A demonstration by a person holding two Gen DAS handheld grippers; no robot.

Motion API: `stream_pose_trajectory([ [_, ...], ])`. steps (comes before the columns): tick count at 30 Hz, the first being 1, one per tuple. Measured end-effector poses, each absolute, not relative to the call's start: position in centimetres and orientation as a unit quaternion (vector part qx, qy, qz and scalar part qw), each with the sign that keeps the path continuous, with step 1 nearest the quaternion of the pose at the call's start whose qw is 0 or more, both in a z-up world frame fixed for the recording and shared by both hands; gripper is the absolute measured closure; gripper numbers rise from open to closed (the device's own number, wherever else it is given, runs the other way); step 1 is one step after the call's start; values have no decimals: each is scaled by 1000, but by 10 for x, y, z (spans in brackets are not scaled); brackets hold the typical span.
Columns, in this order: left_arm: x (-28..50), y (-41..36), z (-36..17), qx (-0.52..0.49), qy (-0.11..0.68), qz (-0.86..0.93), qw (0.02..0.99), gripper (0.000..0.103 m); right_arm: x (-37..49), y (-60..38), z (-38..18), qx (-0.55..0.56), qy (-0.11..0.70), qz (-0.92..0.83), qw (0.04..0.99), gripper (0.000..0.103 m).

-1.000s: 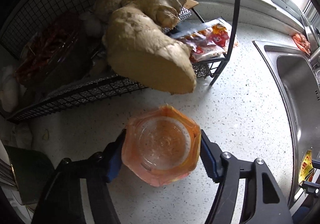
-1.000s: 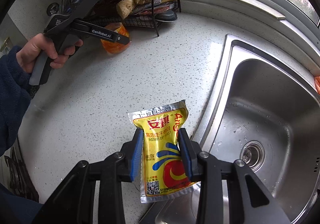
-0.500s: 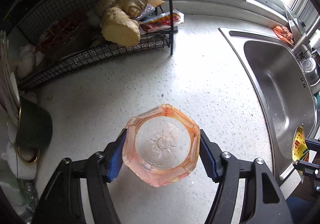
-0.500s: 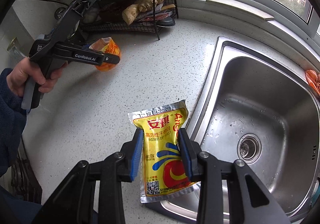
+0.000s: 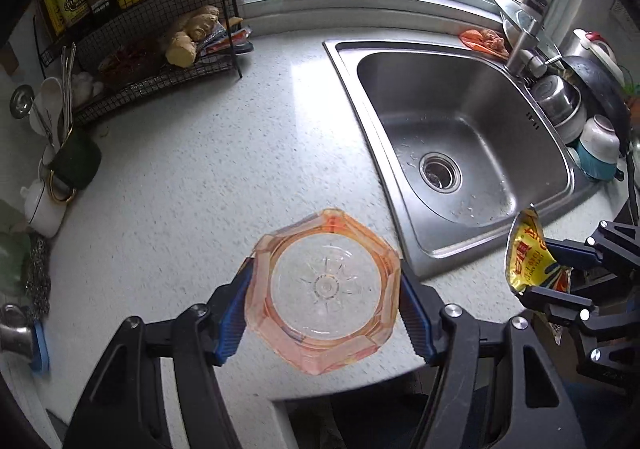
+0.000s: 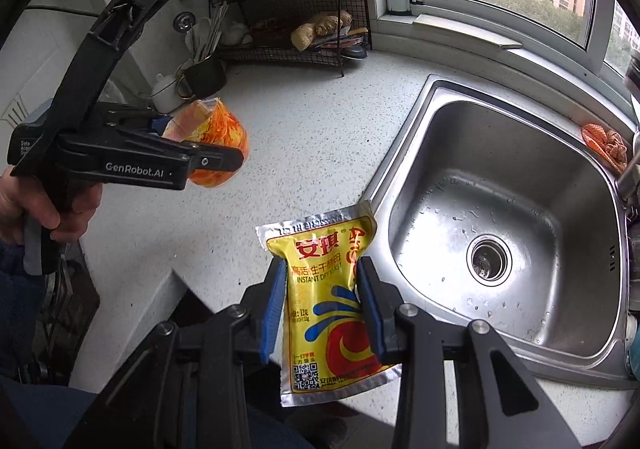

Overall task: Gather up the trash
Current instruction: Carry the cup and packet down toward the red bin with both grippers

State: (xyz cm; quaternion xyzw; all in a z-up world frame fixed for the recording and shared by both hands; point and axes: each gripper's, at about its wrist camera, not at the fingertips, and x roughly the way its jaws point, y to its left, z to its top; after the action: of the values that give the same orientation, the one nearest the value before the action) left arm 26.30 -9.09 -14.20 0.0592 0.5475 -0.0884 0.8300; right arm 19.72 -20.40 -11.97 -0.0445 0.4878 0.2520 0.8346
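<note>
My left gripper (image 5: 322, 303) is shut on an orange plastic cup (image 5: 322, 293), seen bottom-first, held in the air above the counter's front edge. From the right wrist view the same cup (image 6: 218, 141) hangs in that gripper (image 6: 216, 151) at the left, with a hand (image 6: 52, 205) on the handle. My right gripper (image 6: 322, 299) is shut on a yellow yeast packet (image 6: 324, 301), held upright near the sink's front left corner. The packet (image 5: 528, 261) also shows at the right edge of the left wrist view.
A steel sink (image 5: 460, 141) fills the right side, with bowls and a pan (image 5: 580, 105) beyond it. A black wire rack (image 5: 160, 49) with ginger (image 6: 320, 29) stands at the back left beside a utensil cup (image 5: 76, 165). An orange cloth (image 6: 604, 143) lies behind the sink.
Both grippers pulled back and up from the rack and counter toward the front edge, each still holding its item. The rack and ginger now look far away.
</note>
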Motion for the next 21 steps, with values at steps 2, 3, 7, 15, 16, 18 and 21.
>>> stream_pose_trajectory([
  [2,234,-107,-139,59,547,-87,830,39,180,-213,-120,-43,482,257,836,70],
  [3,223,-114,-139,58,548,-87,830,39,169,-218,-120,-43,480,260,837,70],
  [7,178,-142,-147,69,553,-88,825,39,137,-232,-123,-44,471,271,838,69],
  [15,116,-178,-163,69,572,-101,811,39,88,-249,-137,-35,486,277,828,69],
  [16,111,-181,-166,69,576,-104,808,39,84,-249,-140,-34,490,276,826,69],
  [18,102,-188,-175,70,586,-111,800,39,74,-253,-146,-32,496,274,823,69],
  [21,97,-195,-191,64,600,-121,788,39,68,-254,-157,-29,510,264,818,69],
])
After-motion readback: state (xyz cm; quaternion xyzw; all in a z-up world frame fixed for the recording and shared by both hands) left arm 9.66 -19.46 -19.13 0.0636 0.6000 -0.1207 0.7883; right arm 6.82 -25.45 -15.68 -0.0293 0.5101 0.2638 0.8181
